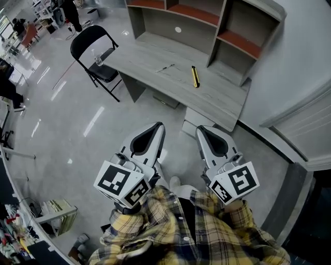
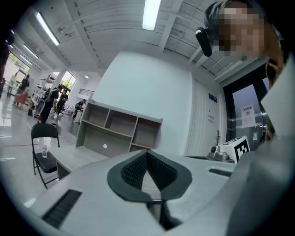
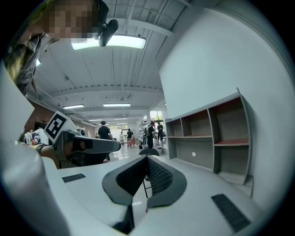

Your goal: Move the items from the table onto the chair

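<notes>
- The small things on the worktop point(image 1: 150, 54) are hard to name. A yellow-and-black tool point(image 1: 195, 76), stick-shaped, lies near the worktop's middle. A thin dark item point(image 1: 165, 68), perhaps a pen, lies on the worktop too, beside the tool on the chair side and apart from it. Neither shows in either gripper view, where the tongs' own bodies cover much of the worktop.
- A black folding chair point(image 1: 95, 52) stands off the worktop's left end; a small clear container point(image 1: 97, 60) stands on its seat, its kind unclear. In the right gripper view the chair is mostly hidden behind the tongs.
- The left tongs point(image 1: 159, 126) and right tongs point(image 1: 200, 130) are both pressed together with nothing between them; they are held side by side in the air, short of the worktop's near edge.
- Plaid sleeves point(image 1: 217, 233) are cut off by the lower edge of the head view.
- The worktop is pale grey wood grain; a shelf unit point(image 1: 207, 20) with reddish boards stands on its far side.
- A glossy grey floor point(image 1: 77, 134) surrounds the worktop, and a white wall point(image 1: 305, 52) runs beside its right end; people point(image 1: 70, 15) stand far beyond the chair.
</notes>
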Action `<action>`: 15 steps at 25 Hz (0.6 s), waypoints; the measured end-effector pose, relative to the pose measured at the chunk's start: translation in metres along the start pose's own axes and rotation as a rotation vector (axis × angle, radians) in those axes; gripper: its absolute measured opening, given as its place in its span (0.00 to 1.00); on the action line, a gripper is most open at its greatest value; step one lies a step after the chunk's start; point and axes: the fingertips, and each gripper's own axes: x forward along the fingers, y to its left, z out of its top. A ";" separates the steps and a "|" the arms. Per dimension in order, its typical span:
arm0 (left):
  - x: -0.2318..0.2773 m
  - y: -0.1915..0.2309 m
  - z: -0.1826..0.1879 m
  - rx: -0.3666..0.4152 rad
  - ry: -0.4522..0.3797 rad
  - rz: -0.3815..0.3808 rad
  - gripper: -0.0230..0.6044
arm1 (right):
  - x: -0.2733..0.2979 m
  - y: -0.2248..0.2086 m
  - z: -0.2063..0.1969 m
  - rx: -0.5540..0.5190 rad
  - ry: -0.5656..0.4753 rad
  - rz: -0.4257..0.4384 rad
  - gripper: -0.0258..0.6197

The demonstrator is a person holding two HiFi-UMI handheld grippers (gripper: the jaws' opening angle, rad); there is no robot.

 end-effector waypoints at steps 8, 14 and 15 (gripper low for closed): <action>0.027 0.064 0.013 -0.003 -0.005 -0.012 0.04 | 0.069 -0.009 -0.006 -0.012 0.022 0.005 0.06; 0.052 0.134 0.035 -0.002 0.012 -0.046 0.04 | 0.146 -0.014 -0.003 -0.031 0.044 -0.015 0.06; 0.056 0.146 0.039 -0.001 0.016 -0.054 0.04 | 0.159 -0.015 -0.003 -0.033 0.048 -0.022 0.06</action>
